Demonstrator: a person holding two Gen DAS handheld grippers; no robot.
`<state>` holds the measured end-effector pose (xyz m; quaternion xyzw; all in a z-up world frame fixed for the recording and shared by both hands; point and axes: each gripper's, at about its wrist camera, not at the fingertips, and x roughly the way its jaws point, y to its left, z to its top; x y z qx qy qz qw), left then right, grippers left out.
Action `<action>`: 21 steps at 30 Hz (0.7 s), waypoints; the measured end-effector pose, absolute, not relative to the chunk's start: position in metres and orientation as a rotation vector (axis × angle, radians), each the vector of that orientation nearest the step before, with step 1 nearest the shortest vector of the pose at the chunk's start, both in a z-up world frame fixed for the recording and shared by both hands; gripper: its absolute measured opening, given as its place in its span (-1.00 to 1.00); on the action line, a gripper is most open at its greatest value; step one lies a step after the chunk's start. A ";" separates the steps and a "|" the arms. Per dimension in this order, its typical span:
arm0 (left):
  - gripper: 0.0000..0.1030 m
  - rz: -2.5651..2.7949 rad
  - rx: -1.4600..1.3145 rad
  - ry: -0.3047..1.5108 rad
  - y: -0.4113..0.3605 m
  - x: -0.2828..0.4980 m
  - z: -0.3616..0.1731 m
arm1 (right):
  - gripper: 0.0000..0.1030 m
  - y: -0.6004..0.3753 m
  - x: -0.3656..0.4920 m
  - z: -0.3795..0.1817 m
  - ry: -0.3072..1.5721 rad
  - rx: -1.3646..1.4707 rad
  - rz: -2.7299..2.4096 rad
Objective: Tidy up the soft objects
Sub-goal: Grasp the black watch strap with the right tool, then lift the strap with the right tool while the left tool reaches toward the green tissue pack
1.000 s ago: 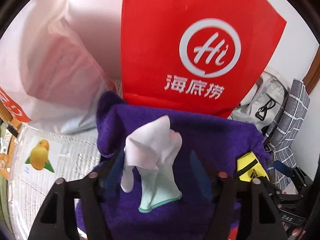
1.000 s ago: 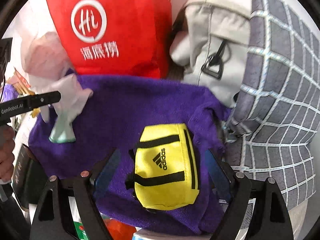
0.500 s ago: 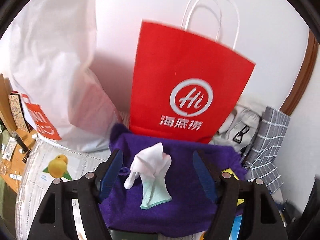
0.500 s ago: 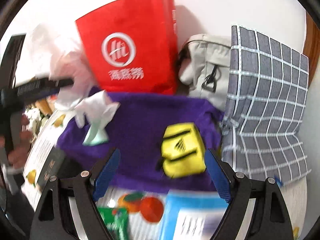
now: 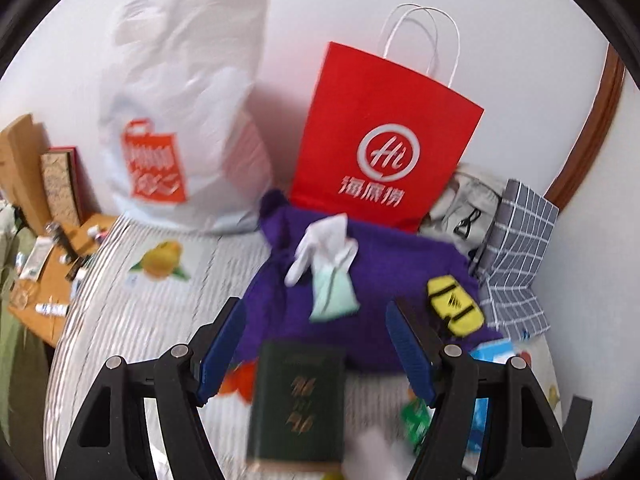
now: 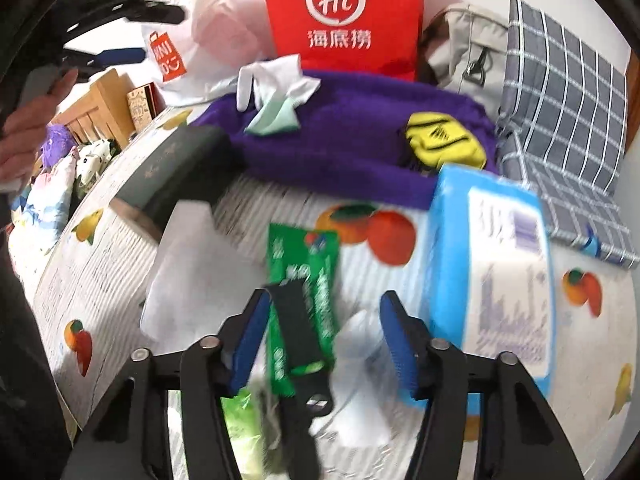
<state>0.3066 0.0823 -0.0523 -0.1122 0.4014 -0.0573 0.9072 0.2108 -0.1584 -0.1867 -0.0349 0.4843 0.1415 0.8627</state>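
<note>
A purple towel (image 5: 384,280) (image 6: 340,148) lies at the back of the table in front of a red paper bag (image 5: 384,140) (image 6: 344,16). A white and mint glove (image 5: 326,264) (image 6: 276,92) and a small yellow pouch (image 5: 454,310) (image 6: 442,146) lie on it. My left gripper (image 5: 316,344) is open and empty, back from the towel, over a dark green book (image 5: 298,400). My right gripper (image 6: 320,336) is open and empty above a green packet (image 6: 304,276) and a black strap (image 6: 300,340) near the front.
A white plastic bag (image 5: 184,120) stands at the back left. A grey bag (image 5: 468,204) and a checked cloth (image 5: 516,256) (image 6: 564,120) are at the back right. A blue tissue pack (image 6: 492,264) and a white sheet (image 6: 188,272) lie on the fruit-print tablecloth (image 5: 140,312).
Both grippers have pulled back and up from the towel, empty and open. The glove and the yellow pouch stay on the towel. The book, packet and tissue pack have come into view.
</note>
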 end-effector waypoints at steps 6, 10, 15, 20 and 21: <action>0.37 -0.106 -0.260 0.844 0.104 0.257 -0.068 | -0.06 -0.142 0.208 -0.200 1.022 -0.150 0.296; 0.37 -0.128 -0.279 0.850 0.106 0.233 -0.074 | -0.29 -0.132 0.212 -0.206 1.010 -0.246 0.278; 0.37 -0.137 -0.322 0.858 0.111 0.213 -0.080 | -0.60 -0.128 0.217 -0.208 1.056 -0.226 0.322; 0.37 -0.139 -0.352 0.864 0.116 0.198 -0.087 | -0.41 -0.130 0.221 -0.209 1.082 -0.190 0.338; 0.37 -0.140 -0.360 0.867 0.118 0.195 -0.088 | -0.40 -0.128 0.222 -0.214 1.089 -0.200 0.339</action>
